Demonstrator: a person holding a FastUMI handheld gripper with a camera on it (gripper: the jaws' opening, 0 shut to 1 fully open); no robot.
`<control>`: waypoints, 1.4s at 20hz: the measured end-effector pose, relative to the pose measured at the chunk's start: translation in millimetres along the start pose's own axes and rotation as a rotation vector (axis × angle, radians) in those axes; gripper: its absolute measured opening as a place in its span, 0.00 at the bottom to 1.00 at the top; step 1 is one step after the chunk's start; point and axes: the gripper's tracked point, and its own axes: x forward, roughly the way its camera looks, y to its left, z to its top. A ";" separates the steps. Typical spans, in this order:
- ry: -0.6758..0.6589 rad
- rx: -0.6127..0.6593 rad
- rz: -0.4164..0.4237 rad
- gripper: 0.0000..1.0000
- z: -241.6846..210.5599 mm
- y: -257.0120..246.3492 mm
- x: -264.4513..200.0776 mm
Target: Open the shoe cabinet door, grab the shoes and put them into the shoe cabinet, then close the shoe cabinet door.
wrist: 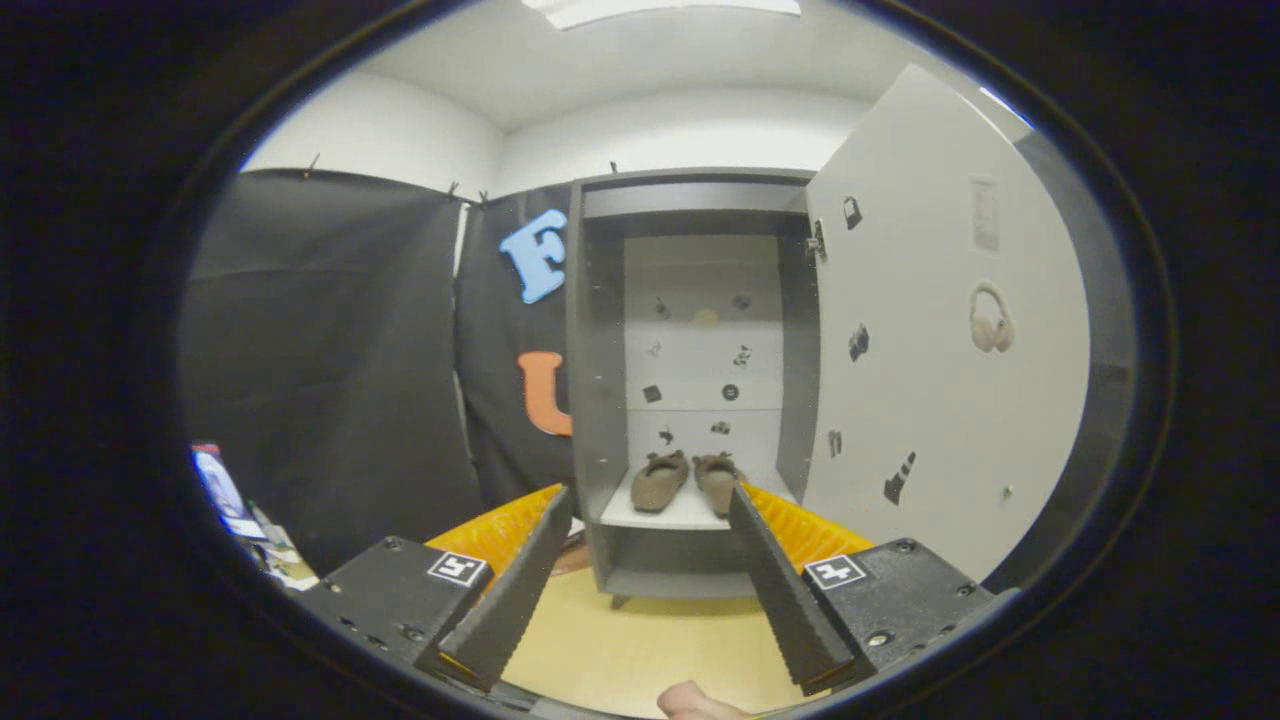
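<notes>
Fingertip of a person (pixel 690 703) shows at the very bottom, just below the hand-held gripper (pixel 650 500), whose two fingers stand wide apart with nothing between them; each finger's base carries one square black-and-white marker. Beyond the fingers, taking the shoe cabinet (pixel 690 390) as the landmark: it stands on a light wooden floor (pixel 640 640) directly ahead, a grey upright cabinet with one door (pixel 940 330) swung fully open to its right. Two brown shoes (pixel 685 480) lie side by side on the cabinet's lower shelf (pixel 665 515), toes toward the gripper, seen in the gap between the fingertips and well apart from them. About eight small dark stickers dot the cabinet's pale back panel, too small to read. On the inside of the open door there are roughly six more small stickers, one pale label near the top whose writing cannot be read, and one picture of pink headphones (pixel 991 318). Left of the cabinet hangs the black cloth wall (pixel 330 370), and low at its far left foot lies a small heap of papers (pixel 235 505).
</notes>
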 end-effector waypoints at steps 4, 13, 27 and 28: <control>-0.077 -0.022 -0.018 1.00 12.1 -23.3 -77.3; -0.200 -0.128 -0.126 1.00 4.4 -79.8 -205.7; -0.119 -0.120 -0.374 1.00 7.4 -313.4 -164.7; -0.106 -0.132 -0.391 1.00 3.4 -332.9 -152.3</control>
